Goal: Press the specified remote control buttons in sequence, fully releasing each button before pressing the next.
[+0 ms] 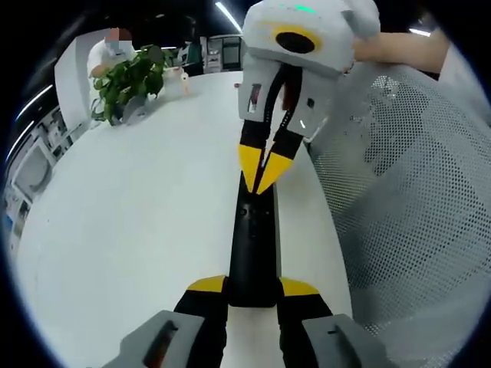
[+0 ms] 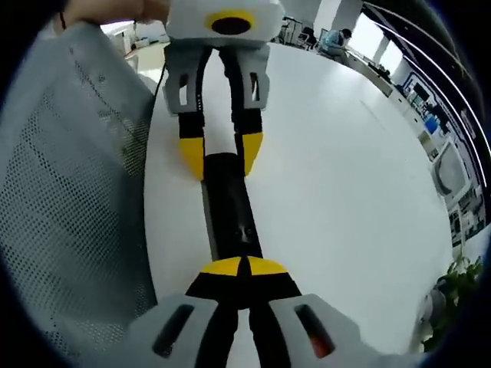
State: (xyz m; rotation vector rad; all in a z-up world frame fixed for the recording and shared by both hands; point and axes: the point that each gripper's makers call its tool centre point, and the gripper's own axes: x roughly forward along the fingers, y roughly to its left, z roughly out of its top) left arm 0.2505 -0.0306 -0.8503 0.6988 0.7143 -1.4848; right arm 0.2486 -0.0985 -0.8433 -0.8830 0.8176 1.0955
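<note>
1. Two yellow-tipped tongs are at work: my left tongs (image 1: 253,287) clamp the near end of the long black plastic remote control (image 1: 253,245), one tip on each side.
2. The remote lies lengthwise on the white round table (image 1: 138,222), near its edge beside a grey mesh chair back (image 1: 414,215).
3. My right tongs (image 1: 262,170) have their tips together, touching the remote's far end.
4. Farther off stands a leafy green potted plant (image 1: 126,80).
</note>
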